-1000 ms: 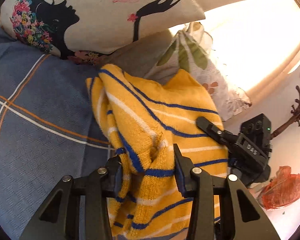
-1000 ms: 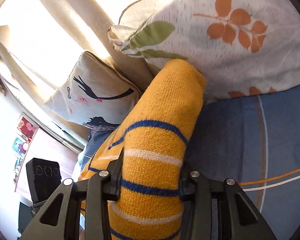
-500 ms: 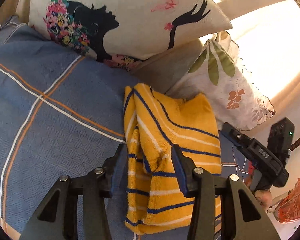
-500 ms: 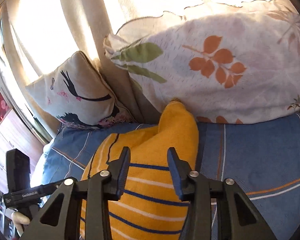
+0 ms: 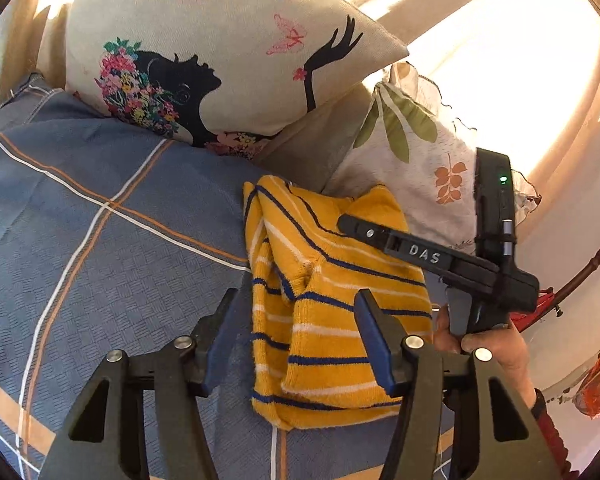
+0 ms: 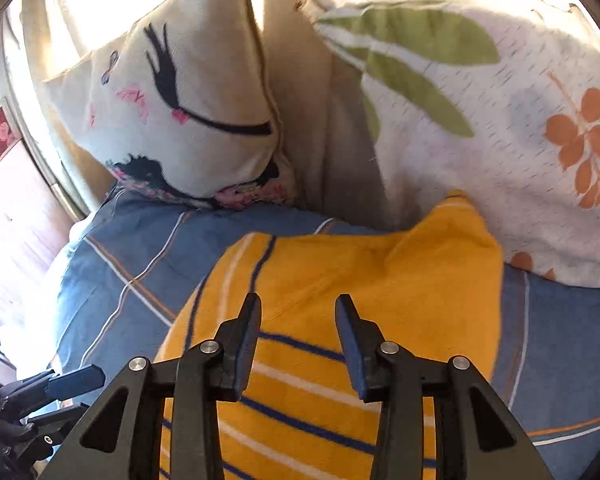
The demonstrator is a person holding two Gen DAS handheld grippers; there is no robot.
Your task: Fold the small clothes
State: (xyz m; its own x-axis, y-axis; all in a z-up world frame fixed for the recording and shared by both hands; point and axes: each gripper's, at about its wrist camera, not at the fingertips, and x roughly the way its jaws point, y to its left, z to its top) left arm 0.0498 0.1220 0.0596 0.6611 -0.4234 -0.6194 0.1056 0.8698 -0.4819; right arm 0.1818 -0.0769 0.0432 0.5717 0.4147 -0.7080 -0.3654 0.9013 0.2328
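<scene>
A blue bedspread [image 5: 112, 248] crossed by white and orange lines carried everything. Along its far edge leaned two cushions: a cream one printed with a woman's silhouette [image 5: 220, 64] and, to its right, a white one with green and orange leaves [image 6: 500, 128]. The yellow striped garment [image 5: 332, 308] lay folded into a compact bundle on the bedspread, its far end touching the foot of the leaf cushion. The left gripper [image 5: 296, 344] hovered over the bundle's near-left part with its fingers spread wide and nothing between them. The right gripper [image 6: 296, 332] hung above the garment's right half, also parted and empty.

The risk, as I judged it, lay in the bundle itself: the knit looked thick and springy, its left edge sat rumpled and uneven, and unheld layers could relax and slide apart. A finger catching the loose knit could drag the top layer and undo the fold.
</scene>
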